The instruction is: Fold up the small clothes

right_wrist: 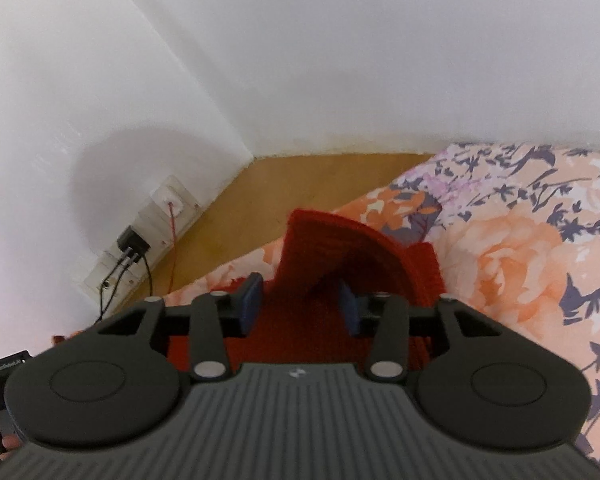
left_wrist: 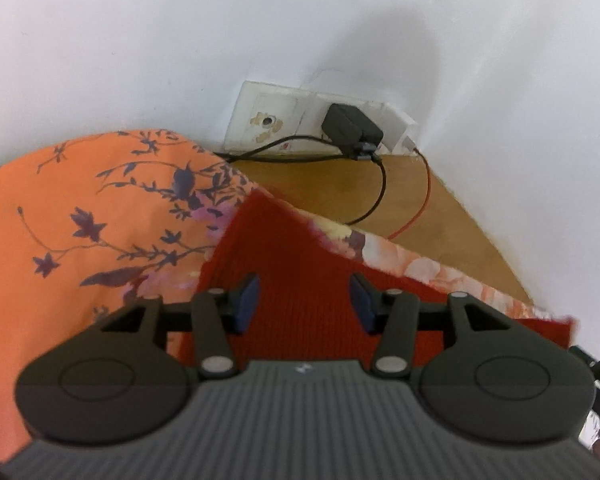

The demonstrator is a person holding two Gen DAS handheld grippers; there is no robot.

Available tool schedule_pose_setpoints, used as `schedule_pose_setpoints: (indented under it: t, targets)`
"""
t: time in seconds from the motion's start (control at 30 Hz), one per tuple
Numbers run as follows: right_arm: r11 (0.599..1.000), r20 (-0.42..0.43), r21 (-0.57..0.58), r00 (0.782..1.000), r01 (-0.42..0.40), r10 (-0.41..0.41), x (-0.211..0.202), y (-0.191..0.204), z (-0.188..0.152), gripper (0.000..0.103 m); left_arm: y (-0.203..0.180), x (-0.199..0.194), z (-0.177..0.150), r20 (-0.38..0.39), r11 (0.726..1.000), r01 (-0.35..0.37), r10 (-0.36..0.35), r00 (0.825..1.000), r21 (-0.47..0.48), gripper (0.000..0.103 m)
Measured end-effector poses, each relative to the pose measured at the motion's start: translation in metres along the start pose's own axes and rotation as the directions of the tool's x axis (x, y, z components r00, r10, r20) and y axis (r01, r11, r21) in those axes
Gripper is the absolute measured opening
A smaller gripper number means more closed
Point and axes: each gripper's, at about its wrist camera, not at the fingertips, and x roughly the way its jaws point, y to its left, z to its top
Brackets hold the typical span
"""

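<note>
1. Left tool [left_wrist: 303, 296]: jaws are standing apart, blue pads [left_wrist: 249, 300] showing on both sides. The red knitted garment [left_wrist: 296, 248] is lying below and ahead of the gap; no pad is pressing on it.
2. The garment is resting on an orange floral bedsheet [left_wrist: 80, 208], which is spreading out to the left of the left tool.
3. Ahead of the left tool: a wooden ledge [left_wrist: 452, 216], a white wall socket plate [left_wrist: 276, 120] with a black charger [left_wrist: 350, 126] plugged in, a black cable and a red wire trailing down.
4. Right tool [right_wrist: 302, 298]: jaws are also standing apart. The garment is bunching up between and ahead of the pads [right_wrist: 252, 300], its fold rising in a hump; contact with the right-hand pad is unclear.
5. The floral sheet is extending to the right of the right tool.
</note>
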Motion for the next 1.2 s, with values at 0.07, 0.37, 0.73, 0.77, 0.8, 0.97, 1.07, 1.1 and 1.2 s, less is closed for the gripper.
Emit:
schedule_pose_setpoints:
  t: [0.07,0.37,0.73,0.77,0.8,0.97,1.07,1.1,1.2]
  targets:
    - [1.0,0.011,-0.016,1.0,-0.002,0.003,-0.008,0.002,0.0,0.054,0.0,-0.002,-0.002,-0.019,1.0,-0.009,0.009,1.0,0.012,0.051]
    - [0.999,0.007,-0.037,1.0,0.02,-0.02,-0.038,-0.006,-0.009,0.058,-0.003,-0.016,-0.016,-0.072,0.997,-0.041,0.045,0.996,0.065,0.051]
    - [0.997,-0.028,-0.048,0.998,0.052,-0.053,-0.066,-0.027,-0.018,0.068,-0.015,-0.033,-0.038,-0.122,0.993,-0.052,0.066,0.99,0.11,0.051]
    - [0.998,-0.033,-0.047,0.998,0.053,-0.054,-0.067,-0.029,-0.018,0.068,-0.017,-0.034,-0.041,-0.126,0.992,-0.051,0.066,0.99,0.114,0.051]
    - [0.997,-0.037,-0.046,0.998,0.054,-0.056,-0.068,-0.031,-0.019,0.069,-0.018,-0.035,-0.044,-0.131,0.992,-0.05,0.066,0.989,0.118,0.051]
    - [0.999,-0.08,-0.031,0.996,0.041,-0.044,-0.07,-0.044,-0.022,0.072,-0.025,-0.041,-0.055,-0.149,0.99,-0.044,0.064,0.987,0.135,0.051]
    - [0.999,-0.107,-0.005,0.994,0.034,-0.034,-0.068,-0.052,-0.025,0.075,-0.031,-0.044,-0.063,-0.16,0.989,-0.042,0.066,0.985,0.144,0.051]
    - [0.999,-0.114,0.004,0.993,0.032,-0.031,-0.067,-0.055,-0.026,0.076,-0.033,-0.045,-0.066,-0.164,0.988,-0.042,0.067,0.984,0.148,0.051]
    - [1.0,-0.135,0.016,0.991,0.022,-0.02,-0.064,-0.06,-0.027,0.078,-0.039,-0.047,-0.073,-0.174,0.985,-0.047,0.075,0.982,0.163,0.051]
